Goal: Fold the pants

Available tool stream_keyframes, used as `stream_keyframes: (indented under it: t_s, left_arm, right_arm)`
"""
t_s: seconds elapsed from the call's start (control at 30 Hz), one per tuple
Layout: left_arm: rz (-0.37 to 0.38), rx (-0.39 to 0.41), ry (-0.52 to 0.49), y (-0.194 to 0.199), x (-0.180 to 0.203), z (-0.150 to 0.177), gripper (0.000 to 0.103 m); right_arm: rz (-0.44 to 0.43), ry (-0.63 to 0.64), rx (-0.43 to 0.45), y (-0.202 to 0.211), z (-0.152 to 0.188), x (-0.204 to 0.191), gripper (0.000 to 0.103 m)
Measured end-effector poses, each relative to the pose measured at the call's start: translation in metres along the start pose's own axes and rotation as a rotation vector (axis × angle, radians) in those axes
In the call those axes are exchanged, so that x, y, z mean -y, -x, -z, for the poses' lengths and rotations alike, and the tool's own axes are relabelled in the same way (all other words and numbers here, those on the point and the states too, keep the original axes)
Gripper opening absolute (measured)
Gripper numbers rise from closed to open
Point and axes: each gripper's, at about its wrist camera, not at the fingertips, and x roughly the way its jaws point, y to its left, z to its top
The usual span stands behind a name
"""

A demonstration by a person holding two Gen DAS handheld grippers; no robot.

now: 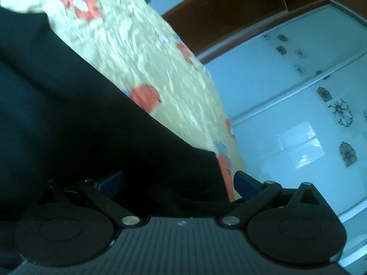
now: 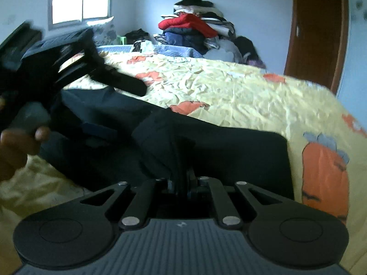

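Mid-fold: right claw [image 2: 183, 183] pinched shut on the black pants [image 2: 206, 151] draped ahead over the bedspread [image 2: 240, 91]; left claw [image 1: 179, 178] gapes wide, cloth between, and probably must close before the carry-over.

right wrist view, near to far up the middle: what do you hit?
Right claw, shut on the black pants → yellow flowered bedspread → blue blanket at the far edge of the bed → pile of clothes against the wall.
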Motion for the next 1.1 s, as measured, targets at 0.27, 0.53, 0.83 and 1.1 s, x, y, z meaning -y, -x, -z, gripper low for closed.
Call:
stream_keyframes:
  t_s: [0.27, 0.53, 0.83, 1.1]
  left_arm:
    - [-0.012, -0.042, 0.081, -0.038, 0.012, -0.008, 0.102]
    - [-0.020, -0.031, 0.103, -0.049, 0.018, -0.010, 0.066]
    - [-0.020, 0.033, -0.047, -0.025, 0.024, -0.005, 0.005]
    - [-0.270, 0.147, -0.180, 0.031, 0.009, -0.027, 0.006]
  right_arm:
    - [0.051, 0.074, 0.006, -0.013, 0.002, -0.009, 0.019]
    - [0.055, 0.002, 0.011, -0.016, -0.001, 0.001, 0.033]
    - [0.035, 0.092, 0.089, 0.000, -0.017, -0.021, 0.010]
    - [-0.144, 0.121, 0.101, -0.030, -0.052, -0.061, 0.010]
